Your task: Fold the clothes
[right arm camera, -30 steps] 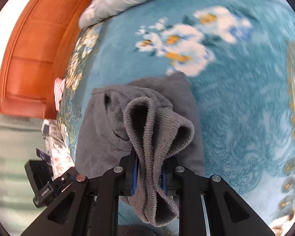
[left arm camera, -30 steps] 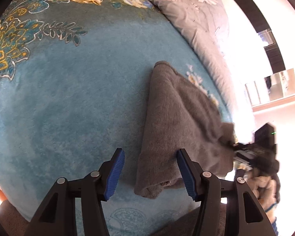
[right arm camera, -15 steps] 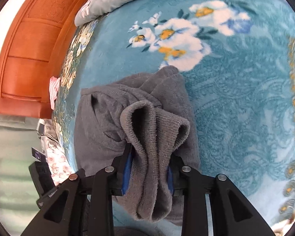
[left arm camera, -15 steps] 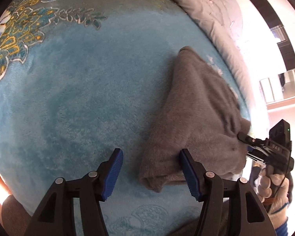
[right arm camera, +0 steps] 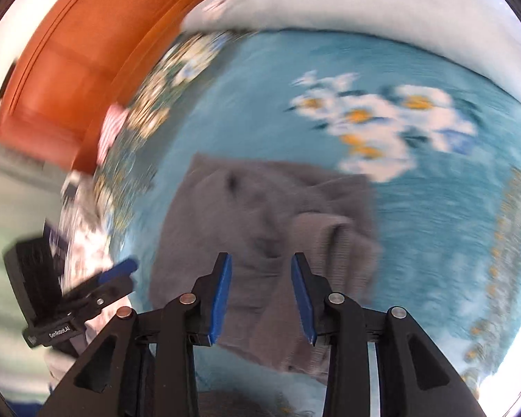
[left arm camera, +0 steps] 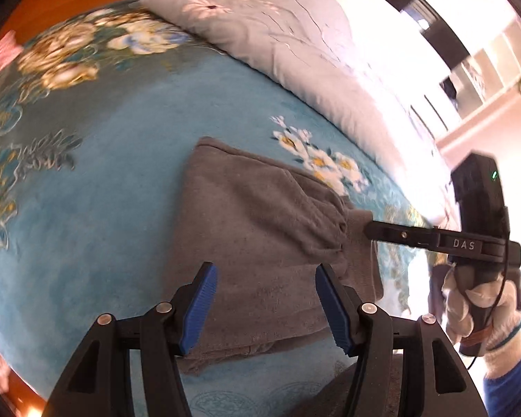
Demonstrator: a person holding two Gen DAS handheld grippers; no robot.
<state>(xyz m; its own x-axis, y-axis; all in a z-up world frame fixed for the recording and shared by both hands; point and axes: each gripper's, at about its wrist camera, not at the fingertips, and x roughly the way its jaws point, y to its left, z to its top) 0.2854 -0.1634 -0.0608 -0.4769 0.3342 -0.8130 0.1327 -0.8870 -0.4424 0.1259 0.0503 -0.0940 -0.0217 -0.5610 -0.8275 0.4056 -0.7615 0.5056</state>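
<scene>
A grey fleece garment (left arm camera: 260, 226) lies folded on the blue floral blanket (left arm camera: 104, 191). My left gripper (left arm camera: 264, 307) hovers open above its near edge, with nothing between the blue pads. In the left wrist view, a gloved hand (left arm camera: 482, 305) holds my right gripper (left arm camera: 375, 231), whose tip is at the garment's bunched right end. The right wrist view is blurred. There the garment (right arm camera: 253, 208) and its ribbed cuff (right arm camera: 330, 236) lie on the blanket below my right gripper (right arm camera: 262, 295). Its jaws are opening and the pads press on nothing. The left gripper (right arm camera: 116, 271) shows at the left.
A grey flowered pillow (left arm camera: 278, 34) lies along the far side of the bed. An orange wooden headboard (right arm camera: 69, 69) stands behind, with a pink striped item (right arm camera: 113, 128) at its foot. More grey cloth (left arm camera: 364, 389) shows at the bottom edge. Bright shelves (left arm camera: 486, 69) are beyond the bed.
My right gripper has opened and let go of the ribbed cuff, which now lies on the garment. Both grippers have risen and rolled. The garment has settled flatter.
</scene>
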